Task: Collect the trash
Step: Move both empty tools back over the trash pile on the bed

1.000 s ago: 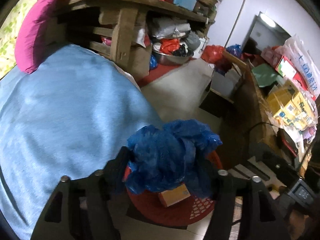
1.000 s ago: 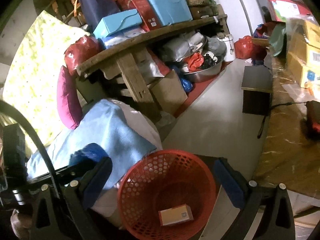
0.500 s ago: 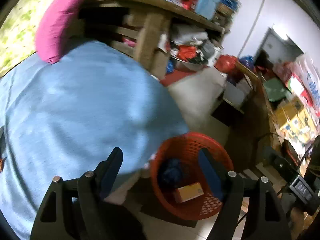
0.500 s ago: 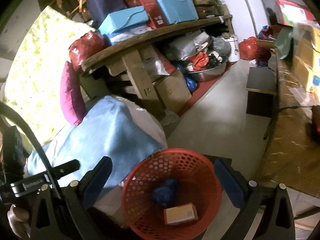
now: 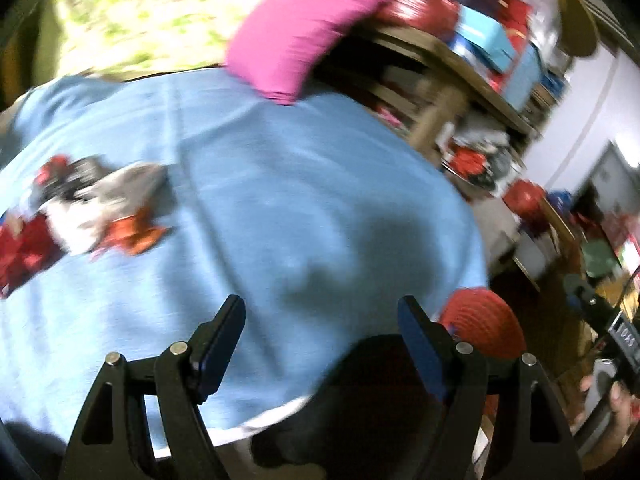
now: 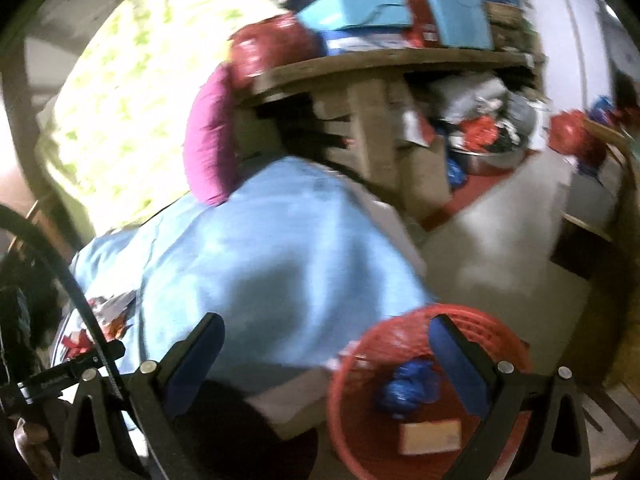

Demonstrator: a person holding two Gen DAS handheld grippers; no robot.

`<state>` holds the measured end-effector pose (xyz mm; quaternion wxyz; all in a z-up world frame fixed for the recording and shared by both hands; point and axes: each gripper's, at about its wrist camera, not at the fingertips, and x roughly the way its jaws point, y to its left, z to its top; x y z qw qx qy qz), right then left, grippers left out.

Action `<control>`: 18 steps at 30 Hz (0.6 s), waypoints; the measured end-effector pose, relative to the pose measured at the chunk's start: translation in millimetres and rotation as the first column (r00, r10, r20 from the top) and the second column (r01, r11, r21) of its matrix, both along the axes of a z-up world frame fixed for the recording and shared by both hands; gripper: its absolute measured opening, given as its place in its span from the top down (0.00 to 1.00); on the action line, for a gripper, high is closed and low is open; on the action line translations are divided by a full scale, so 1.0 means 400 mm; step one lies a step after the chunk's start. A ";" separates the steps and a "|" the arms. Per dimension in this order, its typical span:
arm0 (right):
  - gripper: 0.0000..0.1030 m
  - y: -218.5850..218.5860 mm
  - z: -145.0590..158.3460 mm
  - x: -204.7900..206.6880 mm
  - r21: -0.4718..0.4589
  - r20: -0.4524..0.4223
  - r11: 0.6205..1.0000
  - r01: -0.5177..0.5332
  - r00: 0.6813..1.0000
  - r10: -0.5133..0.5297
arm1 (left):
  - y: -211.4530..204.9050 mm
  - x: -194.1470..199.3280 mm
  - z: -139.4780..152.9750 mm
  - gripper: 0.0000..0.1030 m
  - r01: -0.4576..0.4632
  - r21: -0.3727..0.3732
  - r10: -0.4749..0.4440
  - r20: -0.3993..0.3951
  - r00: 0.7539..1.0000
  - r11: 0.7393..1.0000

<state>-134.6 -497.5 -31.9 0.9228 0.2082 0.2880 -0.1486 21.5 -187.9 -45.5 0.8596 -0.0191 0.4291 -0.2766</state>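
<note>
A red mesh basket (image 6: pixel 352 364) stands on the floor beside a bed with a light blue cover (image 5: pixel 280 184). In it lie a crumpled blue plastic bag (image 6: pixel 408 386) and a small tan box (image 6: pixel 430 436). The basket's rim also shows in the left wrist view (image 5: pixel 484 320). A pile of red, white and grey wrappers (image 5: pixel 84 208) lies on the cover at the left; it shows in the right wrist view too (image 6: pixel 108 316). My left gripper (image 5: pixel 320 320) is open and empty above the cover. My right gripper (image 6: pixel 326 344) is open and empty above the basket's near edge.
A magenta pillow (image 5: pixel 296 40) leans at the head of the bed. A wooden shelf (image 6: pixel 380 60) packed with boxes and bags stands behind. Pale floor (image 6: pixel 500 232) runs to the right, with a dark stool (image 6: pixel 592 208) and a cluttered table.
My left gripper let go of the blue bag, which dropped into the basket. It then swung left over the bed cover. The right gripper shifted left a little.
</note>
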 end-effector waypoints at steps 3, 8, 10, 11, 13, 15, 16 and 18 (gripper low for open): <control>0.00 0.076 0.017 0.062 -0.014 -0.003 0.997 -0.071 0.997 0.071 | 0.109 0.026 -0.015 0.24 -0.098 0.006 0.098 0.013 0.995 0.995; 0.00 0.216 0.028 0.161 -0.032 -0.020 0.980 -0.199 0.980 0.198 | 0.275 0.073 -0.037 0.24 -0.270 0.020 0.270 0.028 0.963 0.963; 0.00 0.276 0.026 0.204 -0.038 -0.033 0.966 -0.257 0.966 0.256 | 0.335 0.085 -0.041 0.24 -0.342 0.021 0.342 0.026 0.940 0.939; 0.00 0.303 0.024 0.221 -0.042 -0.039 0.959 -0.281 0.959 0.279 | 0.359 0.092 -0.042 0.24 -0.375 0.024 0.374 0.024 0.927 0.927; 0.00 0.369 0.011 0.261 -0.046 -0.059 0.940 -0.338 0.940 0.335 | 0.427 0.102 -0.049 0.24 -0.450 0.019 0.449 0.020 0.893 0.893; 0.00 0.417 -0.002 0.292 -0.046 -0.077 0.924 -0.379 0.924 0.375 | 0.482 0.106 -0.054 0.24 -0.512 0.018 0.512 0.024 0.859 0.859; 0.00 0.445 -0.012 0.312 -0.045 -0.088 0.914 -0.404 0.913 0.399 | 0.521 0.108 -0.062 0.24 -0.549 0.020 0.548 0.029 0.836 0.836; 0.00 0.502 -0.033 0.352 -0.040 -0.107 0.889 -0.455 0.887 0.449 | 0.565 0.110 -0.073 0.24 -0.598 0.025 0.597 0.030 0.802 0.801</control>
